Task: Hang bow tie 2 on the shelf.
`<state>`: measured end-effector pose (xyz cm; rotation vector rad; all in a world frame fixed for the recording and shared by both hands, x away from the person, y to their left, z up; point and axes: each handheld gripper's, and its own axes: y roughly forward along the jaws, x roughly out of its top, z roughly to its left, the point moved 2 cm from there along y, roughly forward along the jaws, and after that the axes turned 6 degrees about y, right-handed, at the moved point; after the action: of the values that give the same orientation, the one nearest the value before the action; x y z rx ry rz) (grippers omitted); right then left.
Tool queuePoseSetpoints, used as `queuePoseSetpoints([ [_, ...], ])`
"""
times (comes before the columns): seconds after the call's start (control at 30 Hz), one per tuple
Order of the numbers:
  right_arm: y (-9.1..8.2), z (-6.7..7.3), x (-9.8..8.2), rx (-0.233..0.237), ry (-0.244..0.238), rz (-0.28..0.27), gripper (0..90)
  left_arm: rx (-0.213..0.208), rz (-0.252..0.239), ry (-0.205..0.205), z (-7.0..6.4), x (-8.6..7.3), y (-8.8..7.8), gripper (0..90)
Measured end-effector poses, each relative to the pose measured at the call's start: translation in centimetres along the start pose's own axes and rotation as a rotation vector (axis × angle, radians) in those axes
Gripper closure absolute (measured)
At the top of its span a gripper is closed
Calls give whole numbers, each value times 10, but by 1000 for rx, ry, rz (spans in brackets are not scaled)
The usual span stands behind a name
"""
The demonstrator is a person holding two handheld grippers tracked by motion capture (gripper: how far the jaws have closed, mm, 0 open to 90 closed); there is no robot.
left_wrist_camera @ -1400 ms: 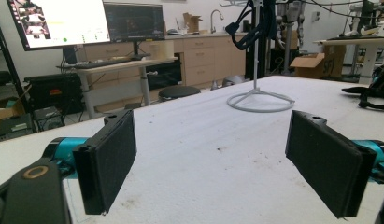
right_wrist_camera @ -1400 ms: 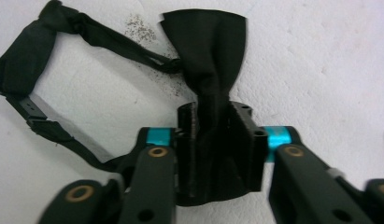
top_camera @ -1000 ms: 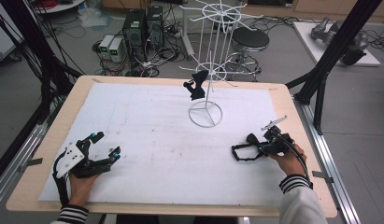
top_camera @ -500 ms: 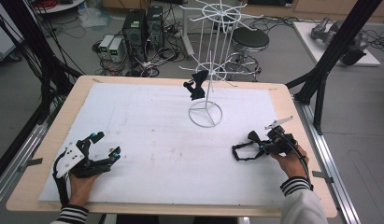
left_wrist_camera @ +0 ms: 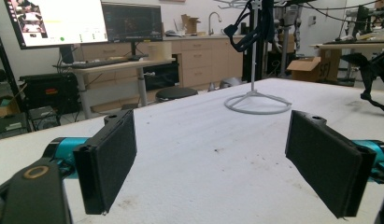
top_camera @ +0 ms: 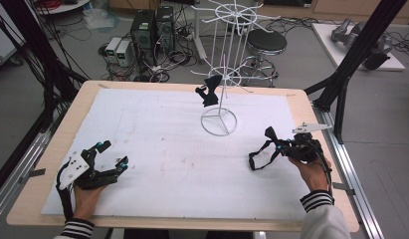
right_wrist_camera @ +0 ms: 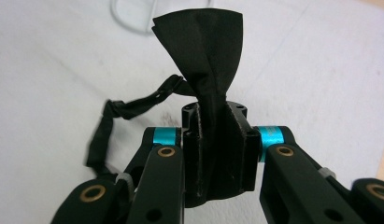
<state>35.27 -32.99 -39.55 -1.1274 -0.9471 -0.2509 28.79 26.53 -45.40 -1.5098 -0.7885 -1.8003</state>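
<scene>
Bow tie (top_camera: 269,134) is clamped in your right gripper (top_camera: 286,148), over near the right edge of the tabletop (top_camera: 52,164). In the right gripper view the two jaws are pressed together on one wing of the bow tie (right_wrist_camera: 213,93), the other wing fans out above the pads, and the strap (right_wrist_camera: 129,109) loops off to the left over the white mat. From the high view that strap (top_camera: 259,157) hangs in a loop on the inner side of the gripper, toward the middle of the table; can't tell if it touches the mat (top_camera: 157,134) or hangs just off it.

Your left gripper (top_camera: 110,157) sits by the near left corner, well apart from everything else. Its jaws are spread wide with nothing between them, and in the left gripper view you see plain mat (left_wrist_camera: 203,140) between the two black pads.

White wire rack (top_camera: 219,107) stands toward the far edge, a bit right of centre, with its ring base flat on the mat. A second black bow tie (top_camera: 209,92) hangs on one of its lower hooks, just left of the pole. The rack is between your hands but further back, closer to the right gripper than to the left one.
</scene>
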Motion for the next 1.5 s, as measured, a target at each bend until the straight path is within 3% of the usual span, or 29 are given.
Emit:
queuePoseSetpoints([
  [0.17, -7, 2, 5, 33, 35, -91, 779, 1, 0, 1, 0, 0, 0, 169],
  [0.37, -10, 11, 15, 54, 15, -168, 778, 1, 0, 0, 0, 0, 0, 169],
  [0.77, -19, 26, 44, 92, 29, -311, 777, 2, -1, 2, 0, 0, 0, 169],
  [0.97, -23, 25, 54, 104, 76, -381, 777, 0, -2, 9, 0, 0, 0, 170],
  [1.5, -28, 37, 94, 82, 28, -431, 777, 2, -5, 9, -1, 0, 0, 170],
])
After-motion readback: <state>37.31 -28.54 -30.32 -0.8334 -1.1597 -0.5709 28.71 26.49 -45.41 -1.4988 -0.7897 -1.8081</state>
